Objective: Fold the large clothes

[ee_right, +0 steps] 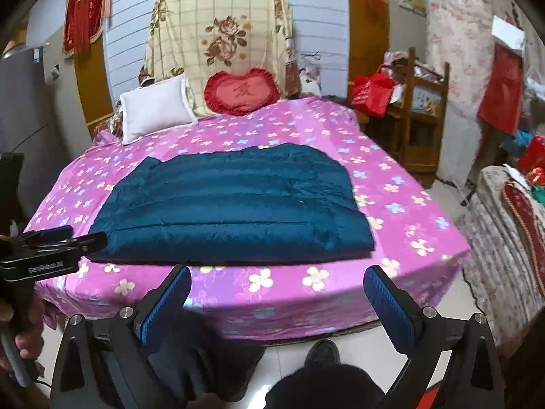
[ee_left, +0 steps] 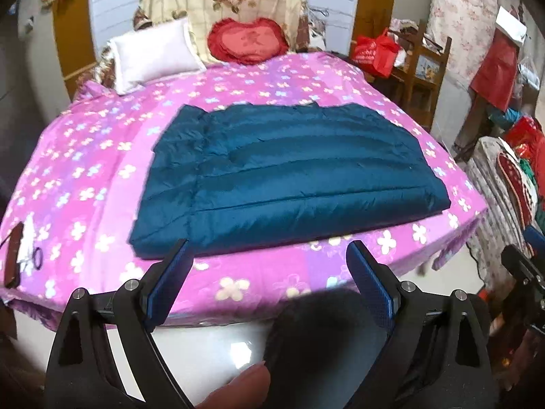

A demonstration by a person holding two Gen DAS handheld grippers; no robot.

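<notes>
A dark teal quilted garment lies folded into a flat rectangle on the pink flowered bed sheet, near the bed's front edge. My left gripper hangs open in front of the bed, off the garment, nothing between its blue pads. In the right wrist view the same folded garment lies flat on the sheet. My right gripper is open too, held back from the bed's front edge and empty. The left gripper shows at the left edge there, beside the garment's near left corner.
A white pillow and a red heart cushion lie at the head of the bed. A dark strap-like object lies at the sheet's left edge. Wooden shelves and piled fabrics stand to the right. The person's legs are below.
</notes>
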